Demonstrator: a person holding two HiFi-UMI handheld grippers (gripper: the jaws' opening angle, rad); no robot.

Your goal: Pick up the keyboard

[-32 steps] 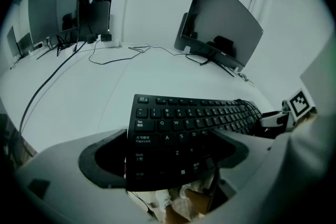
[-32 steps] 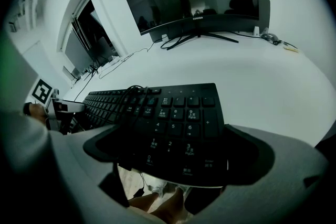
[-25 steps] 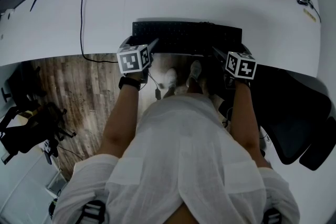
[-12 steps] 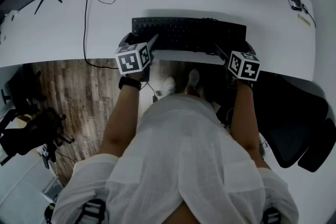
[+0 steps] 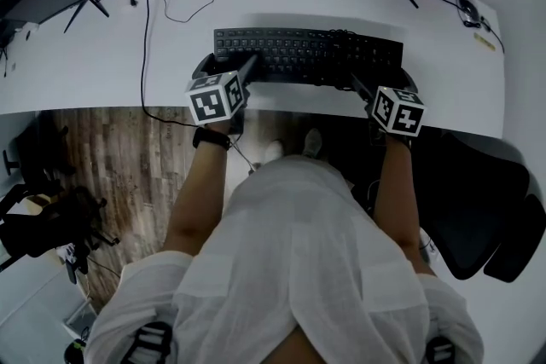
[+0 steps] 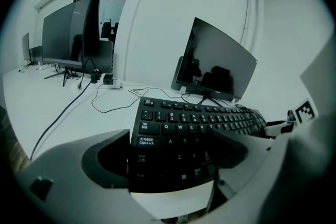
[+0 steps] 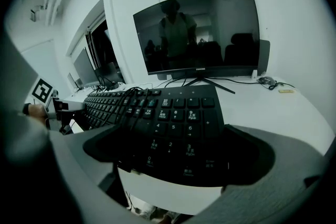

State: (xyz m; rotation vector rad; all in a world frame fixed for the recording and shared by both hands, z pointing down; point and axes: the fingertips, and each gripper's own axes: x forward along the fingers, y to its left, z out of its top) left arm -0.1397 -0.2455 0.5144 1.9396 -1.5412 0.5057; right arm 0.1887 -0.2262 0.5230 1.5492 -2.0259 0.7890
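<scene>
on the white surface point(image 5: 102, 55), head view: black keyboard point(image 5: 307, 55) lies lengthwise near the front edge; left gripper point(image 5: 229, 68) is set at its left end, right gripper point(image 5: 380, 83) at its right end.

left gripper view: jaws clenched against the caps-lock end, both touching.

right gripper view: jaws clamped on the numpad end; monitor point(image 7: 199, 34) stands behind.

I see the black keyboard point(image 5: 307, 55) lying across the white desk point(image 5: 77, 64), close to its near edge. My left gripper point(image 5: 230, 68) meets its left end and my right gripper point(image 5: 381, 83) its right end. A cable point(image 5: 145, 38) trails far left.
</scene>
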